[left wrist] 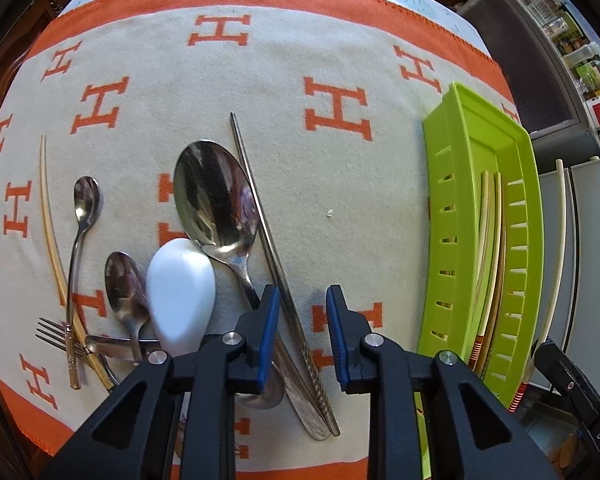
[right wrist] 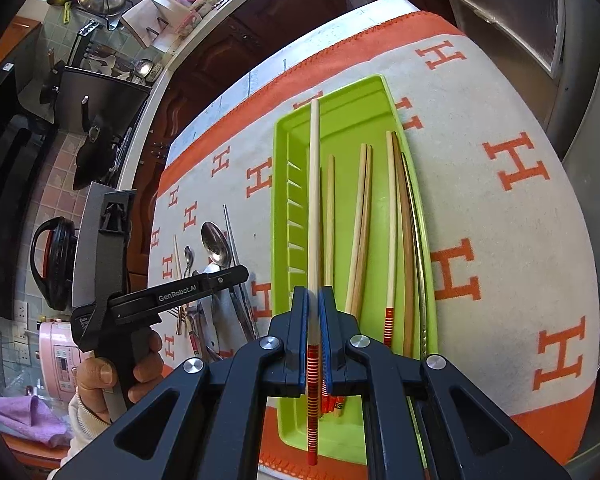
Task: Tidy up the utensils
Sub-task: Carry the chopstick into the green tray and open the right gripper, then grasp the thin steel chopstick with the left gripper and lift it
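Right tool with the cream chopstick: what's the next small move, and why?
Probably lower it and open. The right tool grips the cream chopstick above the green tray, lined up with the chopsticks already inside.

Lime-green tray — cream cloth, orange H's — seemingly red-banded chopstick.

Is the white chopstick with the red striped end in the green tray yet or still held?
Still held: the right claw clamps the white chopstick above the green tray.
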{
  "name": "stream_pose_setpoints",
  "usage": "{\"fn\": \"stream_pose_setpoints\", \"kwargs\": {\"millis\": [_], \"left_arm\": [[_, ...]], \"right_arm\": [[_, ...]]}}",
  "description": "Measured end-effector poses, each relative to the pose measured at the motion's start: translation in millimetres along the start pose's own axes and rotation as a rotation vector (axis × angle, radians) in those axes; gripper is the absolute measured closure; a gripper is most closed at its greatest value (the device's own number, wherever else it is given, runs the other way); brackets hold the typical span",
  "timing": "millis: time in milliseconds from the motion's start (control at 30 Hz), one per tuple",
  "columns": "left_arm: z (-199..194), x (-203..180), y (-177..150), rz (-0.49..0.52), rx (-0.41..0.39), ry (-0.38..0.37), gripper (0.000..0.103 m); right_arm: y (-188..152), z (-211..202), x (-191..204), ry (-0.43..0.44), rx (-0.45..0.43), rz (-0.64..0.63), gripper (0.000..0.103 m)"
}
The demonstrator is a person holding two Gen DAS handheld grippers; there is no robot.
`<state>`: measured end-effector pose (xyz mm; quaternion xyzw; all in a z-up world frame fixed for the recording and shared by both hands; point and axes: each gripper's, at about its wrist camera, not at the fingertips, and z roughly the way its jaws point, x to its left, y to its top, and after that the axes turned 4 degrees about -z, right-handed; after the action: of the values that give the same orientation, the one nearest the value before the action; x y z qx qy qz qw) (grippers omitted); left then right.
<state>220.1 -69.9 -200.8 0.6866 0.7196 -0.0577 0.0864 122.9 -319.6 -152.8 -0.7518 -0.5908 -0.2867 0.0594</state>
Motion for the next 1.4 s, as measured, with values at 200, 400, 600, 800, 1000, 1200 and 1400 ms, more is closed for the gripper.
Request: {"fn": "stream_pose_setpoints", "kwargs": {"millis": [200, 400, 600, 800, 1000, 1200, 1400], "left_arm": [[10.7, -10.1, -5.8, 0.009, 0.024, 0.018, 0.081], [15.8, -23.6, -14.4, 0.015, 0.003, 0.076, 0.081], [17.3, -47.3, -23.1, 0.034, -0.088, 0.157, 0.094], [14.7, -53.5, -33.9, 0.012, -0.151, 0.112, 0.100], [-3.2, -34.5, -56.1, -0.006, -0.134, 0.013, 0.100], [-36.4, -21.8, -70.4, -0.005, -0.136, -0.098, 0.100], [-72.4, -20.3, -81.7, 0.004, -0.143, -0.204, 0.100]], "right_arm": [[-1.3, 4.5, -5.8, -0.020, 0.012, 0.005, 0.097], [-0.3, 14.0, -3.0, -0.104, 0.010, -0.021, 0.097], [4.8, 16.6, -5.0, -0.152, -0.012, -0.002, 0.074], [-2.0, 8.9, -4.8, -0.124, -0.024, -0.003, 0.068], [-8.5, 6.9, -1.2, -0.095, -0.017, -0.006, 0.068], [-12.7, -0.9, 0.6, -0.078, -0.027, -0.009, 0.068], [-17.0, -16.0, -3.1, -0.066, -0.054, 0.005, 0.068]]}}
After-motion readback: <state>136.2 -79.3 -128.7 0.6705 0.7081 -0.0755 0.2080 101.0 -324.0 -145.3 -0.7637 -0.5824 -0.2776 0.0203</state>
